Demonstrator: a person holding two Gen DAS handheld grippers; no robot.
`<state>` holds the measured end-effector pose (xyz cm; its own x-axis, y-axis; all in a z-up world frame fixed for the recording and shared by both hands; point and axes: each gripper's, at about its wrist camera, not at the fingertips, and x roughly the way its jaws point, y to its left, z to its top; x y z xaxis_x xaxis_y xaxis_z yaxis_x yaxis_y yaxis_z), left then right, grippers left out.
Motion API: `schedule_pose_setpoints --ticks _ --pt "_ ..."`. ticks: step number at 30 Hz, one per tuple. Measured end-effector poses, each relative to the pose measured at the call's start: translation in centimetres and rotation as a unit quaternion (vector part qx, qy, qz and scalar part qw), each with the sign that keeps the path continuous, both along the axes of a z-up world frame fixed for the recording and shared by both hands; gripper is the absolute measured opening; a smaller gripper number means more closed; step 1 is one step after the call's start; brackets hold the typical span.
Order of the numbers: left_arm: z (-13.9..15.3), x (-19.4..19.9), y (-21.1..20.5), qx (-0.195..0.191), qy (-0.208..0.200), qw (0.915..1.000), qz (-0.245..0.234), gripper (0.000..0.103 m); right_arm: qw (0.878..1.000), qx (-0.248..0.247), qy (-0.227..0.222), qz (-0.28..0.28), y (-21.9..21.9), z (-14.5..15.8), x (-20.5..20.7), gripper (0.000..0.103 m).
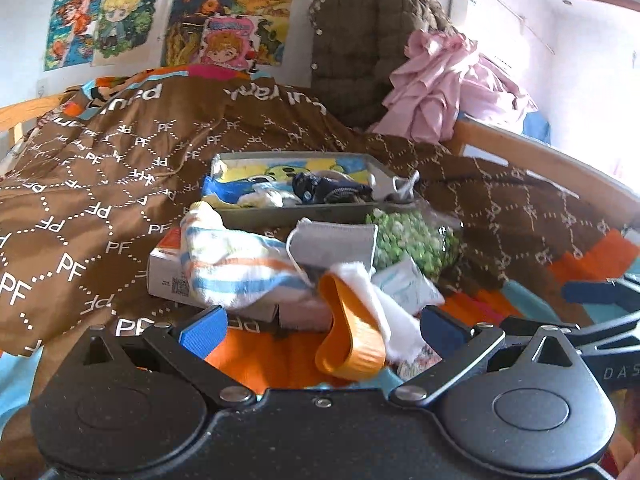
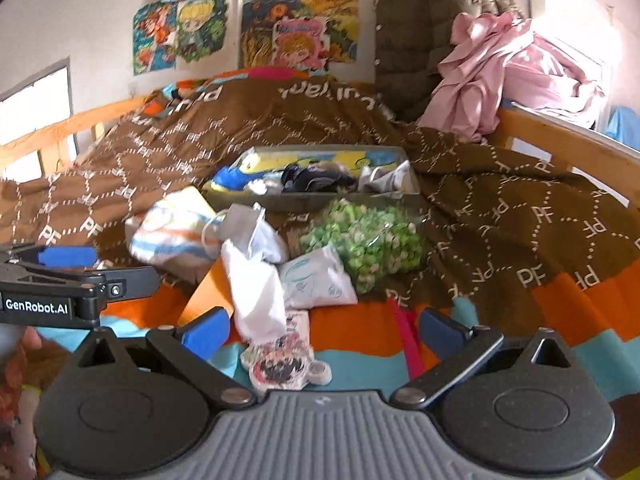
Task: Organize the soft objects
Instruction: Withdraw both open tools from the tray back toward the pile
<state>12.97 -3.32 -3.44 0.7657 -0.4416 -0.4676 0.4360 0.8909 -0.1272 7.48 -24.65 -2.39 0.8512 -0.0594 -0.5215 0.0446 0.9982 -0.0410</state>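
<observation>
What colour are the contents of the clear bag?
Green and pale pieces in the clear plastic bag, clearest in right wrist view.

We see a bed (image 2: 560,152) with a wooden rail, covered by a brown quilt (image 2: 500,216) with an orange and teal edge. On the quilt lie a grey tray (image 2: 304,203), a bag of green bits (image 2: 368,244), a white packet (image 2: 316,284), a striped cloth (image 2: 172,232), a white cloth (image 2: 256,300) and a cartoon sticker (image 2: 280,360). Pink fabric (image 2: 500,76) is heaped at the far corner.

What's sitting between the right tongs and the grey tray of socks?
In the right wrist view, ahead of the right tongs: a white cloth, a grey pouch and a bag of green sweets, then the tray.
</observation>
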Motion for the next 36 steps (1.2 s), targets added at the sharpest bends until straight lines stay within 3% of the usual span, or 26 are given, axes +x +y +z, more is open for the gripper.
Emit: schedule_pose_setpoints --ticks 12,18,26,31,36 --pt "-2.3 1.7 -0.3 0.016 0.023 0.9981 -0.055 0.102 0.998 -0.009 0.060 0.029 0.6 -1.9 1.4 0.103" --pt "-3.5 4.1 -0.6 0.001 0.066 0.9944 -0.082 0.102 0.995 -0.014 0.091 0.035 0.8 -3.1 2.2 0.103" --pt "-4.5 6.3 -1.1 0.035 0.084 0.9867 -0.135 0.102 0.992 -0.019 0.118 0.040 1.0 -4.6 3.4 0.103" --pt "-5.0 7.5 -0.9 0.009 0.110 0.9828 -0.148 0.102 0.990 -0.020 0.133 0.044 1.0 -5.4 4.2 0.103" --pt "-5.2 8.0 -1.6 0.007 0.098 0.9805 -0.170 0.097 0.989 -0.018 0.136 0.048 1.1 -5.9 4.7 0.102"
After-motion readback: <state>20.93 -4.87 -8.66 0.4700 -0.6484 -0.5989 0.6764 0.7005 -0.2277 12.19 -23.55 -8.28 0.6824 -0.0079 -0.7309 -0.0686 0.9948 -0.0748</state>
